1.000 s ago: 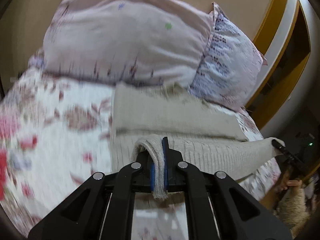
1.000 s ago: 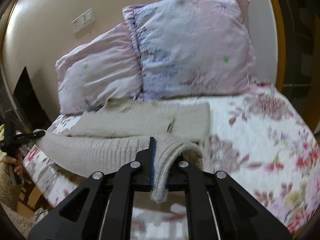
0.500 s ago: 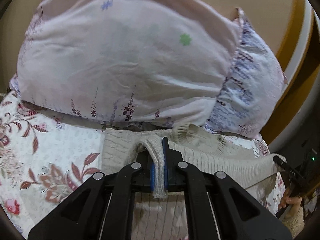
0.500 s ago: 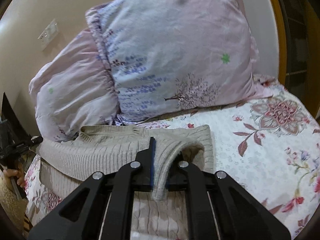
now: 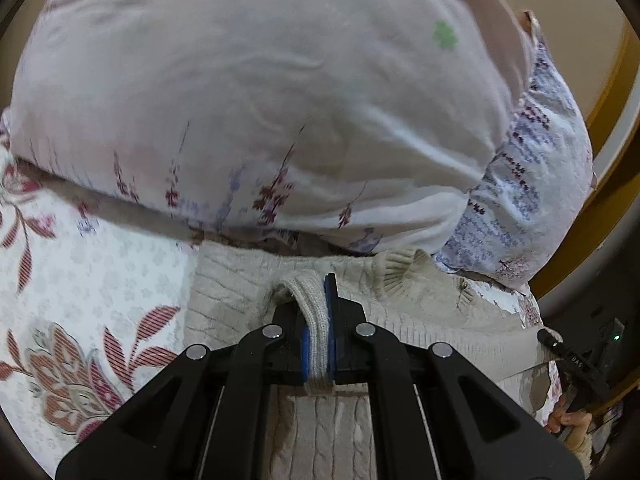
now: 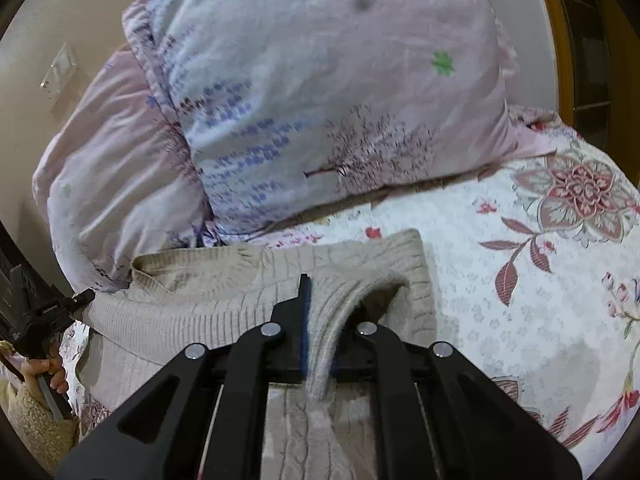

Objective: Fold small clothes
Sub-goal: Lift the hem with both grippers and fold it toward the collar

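Observation:
A beige cable-knit sweater (image 5: 236, 292) lies on the floral bedspread, close under the pillows. My left gripper (image 5: 318, 320) is shut on the sweater's ribbed hem, held low over the garment near its collar (image 5: 400, 268). My right gripper (image 6: 320, 320) is shut on the other hem corner of the sweater (image 6: 224, 280), also low over the top part. The hem stretches between the two grippers. The other gripper shows at the edge of each view, right gripper (image 5: 560, 344) and left gripper (image 6: 60, 308).
Two pillows stand right behind the sweater: a pale pink one (image 5: 260, 100) and a lilac-printed one (image 6: 320, 92). The floral bedspread (image 6: 540, 272) spreads to the right and left (image 5: 80, 280). A wooden frame (image 5: 612, 92) and a wall switch (image 6: 60, 70) lie beyond.
Both grippers carried the held hem forward from the near side up over the sweater toward the pillows, doubling the garment over. The pillows now fill both views.

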A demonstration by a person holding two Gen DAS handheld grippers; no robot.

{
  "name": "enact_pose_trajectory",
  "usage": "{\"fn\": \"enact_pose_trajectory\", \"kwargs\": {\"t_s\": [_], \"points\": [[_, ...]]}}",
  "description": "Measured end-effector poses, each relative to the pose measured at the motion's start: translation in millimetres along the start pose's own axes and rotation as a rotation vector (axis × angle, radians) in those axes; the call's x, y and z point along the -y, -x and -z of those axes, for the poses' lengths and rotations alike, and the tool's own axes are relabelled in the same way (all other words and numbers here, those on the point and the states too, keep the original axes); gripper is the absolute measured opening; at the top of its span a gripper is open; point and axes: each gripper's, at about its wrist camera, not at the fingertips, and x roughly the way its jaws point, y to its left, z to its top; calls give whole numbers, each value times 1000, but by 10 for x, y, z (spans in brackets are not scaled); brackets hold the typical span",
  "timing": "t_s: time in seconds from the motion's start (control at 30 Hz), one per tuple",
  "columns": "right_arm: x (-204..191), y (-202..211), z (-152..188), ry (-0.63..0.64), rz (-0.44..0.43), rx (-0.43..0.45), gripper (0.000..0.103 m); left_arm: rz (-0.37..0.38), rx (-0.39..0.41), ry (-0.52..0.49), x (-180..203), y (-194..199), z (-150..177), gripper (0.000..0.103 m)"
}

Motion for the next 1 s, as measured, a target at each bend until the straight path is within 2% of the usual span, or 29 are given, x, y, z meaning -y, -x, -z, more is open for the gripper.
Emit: {"fn": "enact_pose_trajectory", "kwargs": {"t_s": [0.2,0.23,0.33,0.37,0.43,0.47,0.5,0.53,0.7,0.87,1.0], "points": [[86,-258,-52,-67,-2,-74,11,31,-59,74,-93,-166,-12,6],[105,-293,-67,-82,-9,-84,20,40,-71,91,-105,-192,-19,6],[177,-427,-144,-161,-60,-113,55,67,-91,129,-127,-228,-37,7],[199,-454,-172,-185,-72,-107,59,78,-96,136,-122,-238,-45,11],[233,-496,-222,-226,-93,-100,63,104,-96,158,-131,-224,-62,31],[248,-516,-242,-245,-103,-98,64,110,-82,168,-129,-196,-74,49],[254,-531,-260,-257,-107,-98,64,107,-64,168,-120,-160,-83,58],[256,-532,-268,-261,-105,-98,64,100,-50,162,-107,-126,-97,60],[211,-325,-246,-217,-63,-53,64,73,-20,117,-130,98,-101,62],[272,105,-183,-169,-1,11,63,25,-13,60,-163,306,10,61],[353,269,-71,-139,34,-13,53,-10,-21,6,-147,426,134,57]]}}
